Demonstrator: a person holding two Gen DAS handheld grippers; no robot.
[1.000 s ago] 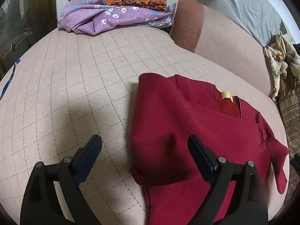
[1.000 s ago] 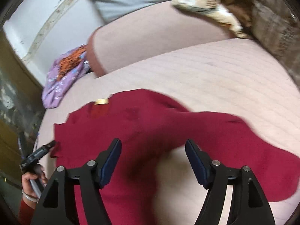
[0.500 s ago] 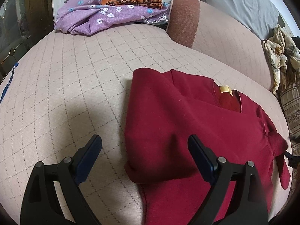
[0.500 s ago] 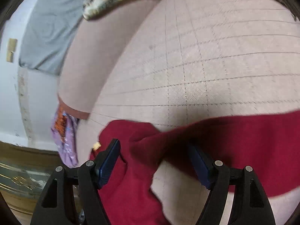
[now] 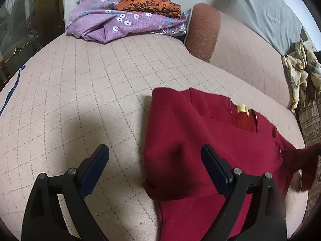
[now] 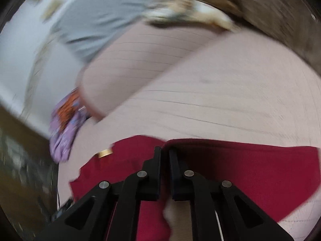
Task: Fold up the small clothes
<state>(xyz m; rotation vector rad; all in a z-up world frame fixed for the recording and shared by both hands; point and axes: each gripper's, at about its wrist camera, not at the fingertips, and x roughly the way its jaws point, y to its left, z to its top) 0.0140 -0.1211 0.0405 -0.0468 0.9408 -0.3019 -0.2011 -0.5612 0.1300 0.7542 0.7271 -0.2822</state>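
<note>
right claw [image 6: 165, 152] pinched on red shirt [image 5: 200, 150], right view only

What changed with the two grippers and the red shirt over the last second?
The right gripper, open a second ago, has shut its jaws on the right side of the red shirt, where the sleeve now lifts off the mattress. The left gripper stays open over the folded left edge; the purple floral cloth has not moved.

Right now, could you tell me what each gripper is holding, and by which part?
The right gripper has its jaws shut on the red shirt, pinching a raised fold at its edge. The left gripper is open, holding nothing.
</note>
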